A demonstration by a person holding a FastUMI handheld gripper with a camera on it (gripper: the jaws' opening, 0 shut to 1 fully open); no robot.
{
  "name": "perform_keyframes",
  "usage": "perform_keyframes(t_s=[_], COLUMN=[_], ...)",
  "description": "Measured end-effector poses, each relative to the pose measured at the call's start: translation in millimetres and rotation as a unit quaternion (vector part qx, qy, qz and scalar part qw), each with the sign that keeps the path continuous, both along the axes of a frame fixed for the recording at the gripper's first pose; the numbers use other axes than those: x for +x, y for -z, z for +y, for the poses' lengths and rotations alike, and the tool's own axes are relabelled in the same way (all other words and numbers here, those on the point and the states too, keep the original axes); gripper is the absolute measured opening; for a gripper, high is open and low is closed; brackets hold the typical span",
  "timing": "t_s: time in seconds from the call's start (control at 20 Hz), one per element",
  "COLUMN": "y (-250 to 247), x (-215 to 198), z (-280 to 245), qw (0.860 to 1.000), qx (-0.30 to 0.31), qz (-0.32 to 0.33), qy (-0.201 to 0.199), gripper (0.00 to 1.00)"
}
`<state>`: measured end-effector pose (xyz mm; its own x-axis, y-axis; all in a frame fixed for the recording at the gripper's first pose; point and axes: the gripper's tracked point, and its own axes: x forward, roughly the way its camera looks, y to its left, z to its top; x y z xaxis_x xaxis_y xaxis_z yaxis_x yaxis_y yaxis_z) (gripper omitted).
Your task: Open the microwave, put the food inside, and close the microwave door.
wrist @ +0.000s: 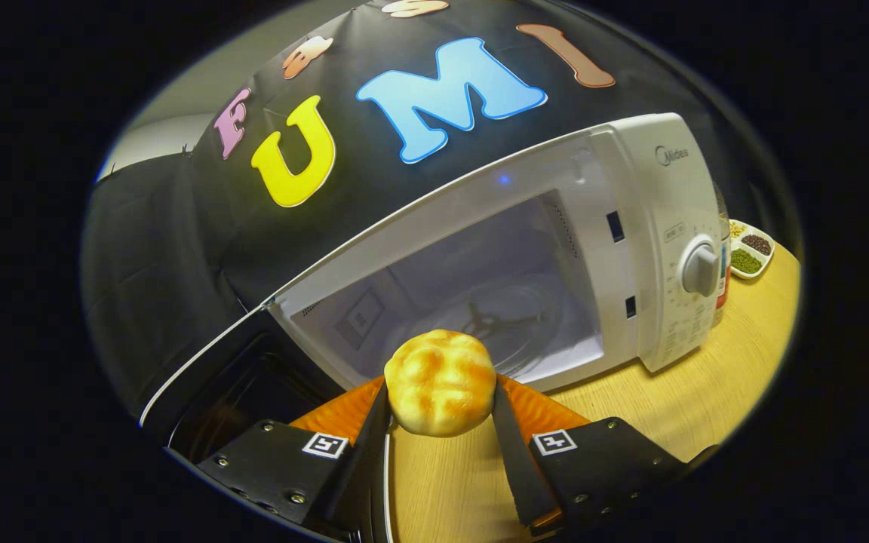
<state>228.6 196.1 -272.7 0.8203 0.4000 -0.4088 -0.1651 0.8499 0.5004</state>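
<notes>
Gripper view, from where I steer it, has the gripper (440, 411) at the bottom centre of the frame, its two fingers pressed against either side of a golden, crusted bread roll (440, 382). The roll sits clamped between the fingertips, held clear above the wooden table (706, 392), so the tool is narrowed onto the food and carrying it.

Just beyond the roll, across the middle of the frame, stands the white microwave (631, 196), tilted in my view so its top runs from lower left to upper right. Its door (216, 392) hangs open at the lower left, dark glass with a pale edge, touching the left finger's side of the picture. I can look straight into the pale cavity (480, 279), where a glass turntable (510, 332) lies on the floor of the oven directly behind the roll. The roll is still outside the cavity, in front of its lower lip.

On the microwave's right panel I see a round control knob (701, 269). Past that panel, at the right edge, a small divided dish (751, 253) of dark and green grains rests on the table.
</notes>
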Motion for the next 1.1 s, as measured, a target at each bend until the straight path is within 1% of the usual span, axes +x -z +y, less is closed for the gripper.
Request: perform_keyframes(t_s=[0.4, 0.5, 0.7, 0.75, 0.8, 0.9, 1.0, 1.1], y=[37.6, 44.1, 54.6, 54.9, 54.2, 52.9, 47.6, 42.0], x=[42.2, 51.1, 62.4, 65.7, 67.8, 70.4, 72.1, 71.5], z=[7.1, 7.3, 14.0, 16.0, 17.0, 16.7, 11.8, 7.6], qw=[1.0, 0.999, 0.999, 0.999, 0.999, 0.998, 0.997, 0.997], qx=[-0.016, -0.015, -0.02, -0.024, -0.023, -0.026, -0.042, -0.049], qz=[0.018, 0.02, 0.026, 0.024, 0.022, 0.019, 0.01, 0.006], qy=[0.014, 0.024, 0.034, 0.038, 0.04, 0.046, 0.057, 0.057], gripper=[0.74, 0.74, 0.74, 0.77, 0.77, 0.82, 0.97, 0.97])
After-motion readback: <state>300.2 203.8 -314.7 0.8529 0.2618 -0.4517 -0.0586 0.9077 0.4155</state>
